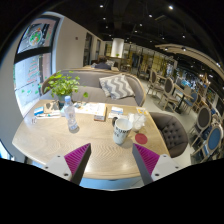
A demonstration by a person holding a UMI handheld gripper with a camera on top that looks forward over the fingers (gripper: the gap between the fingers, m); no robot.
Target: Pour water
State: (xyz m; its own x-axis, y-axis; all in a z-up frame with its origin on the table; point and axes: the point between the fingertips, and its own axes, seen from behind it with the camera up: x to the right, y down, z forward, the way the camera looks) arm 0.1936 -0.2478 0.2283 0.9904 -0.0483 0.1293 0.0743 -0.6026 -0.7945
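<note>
We hold the gripper (112, 158) released and empty, well short of the bottle (70, 113) left of the cup (122, 130) on the table (60, 150); a skewed approach could tip that slim bottle.

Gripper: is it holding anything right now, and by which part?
Nothing is held. The gripper is open, its fingers empty above the table, short of the water bottle and the cup.
</note>
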